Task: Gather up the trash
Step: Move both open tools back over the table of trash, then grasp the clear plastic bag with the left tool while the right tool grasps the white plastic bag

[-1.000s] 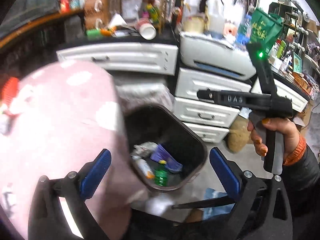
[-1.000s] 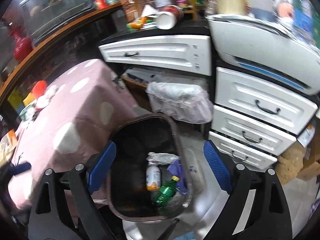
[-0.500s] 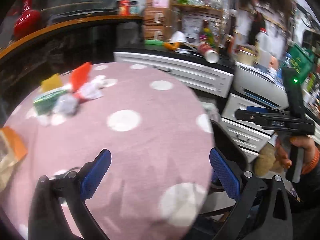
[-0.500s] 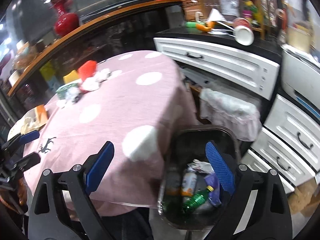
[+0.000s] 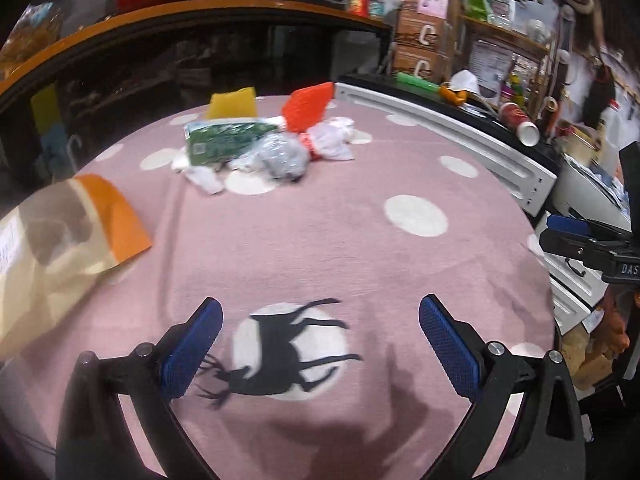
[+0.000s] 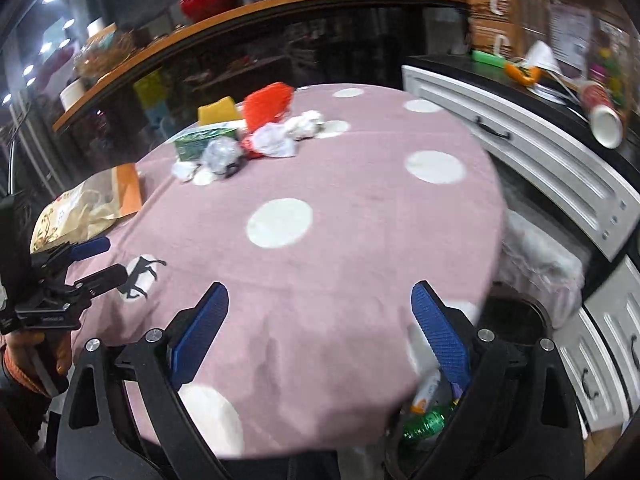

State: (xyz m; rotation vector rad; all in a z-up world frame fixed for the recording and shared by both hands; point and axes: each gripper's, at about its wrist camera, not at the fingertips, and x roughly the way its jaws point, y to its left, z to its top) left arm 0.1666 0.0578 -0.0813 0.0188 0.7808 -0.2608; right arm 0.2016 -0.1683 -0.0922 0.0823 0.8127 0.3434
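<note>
Two grippers, left (image 5: 320, 344) and right (image 6: 320, 332), hovered with fingers spread wide, empty, at the near edge of the pink dotted counter (image 5: 360, 248). Crumpled wrappers and bags (image 5: 276, 144) lay heaped by the far edge, straight ahead; neither gripper was clearly nearer.

Left gripper (image 5: 320, 344): jaws spread wide, empty, held level | Right gripper (image 6: 320, 332): jaws wide apart, nothing between blue pads (image 6: 440, 344) | Hand (image 6: 36, 356) grips left tool's handle at near left
</note>
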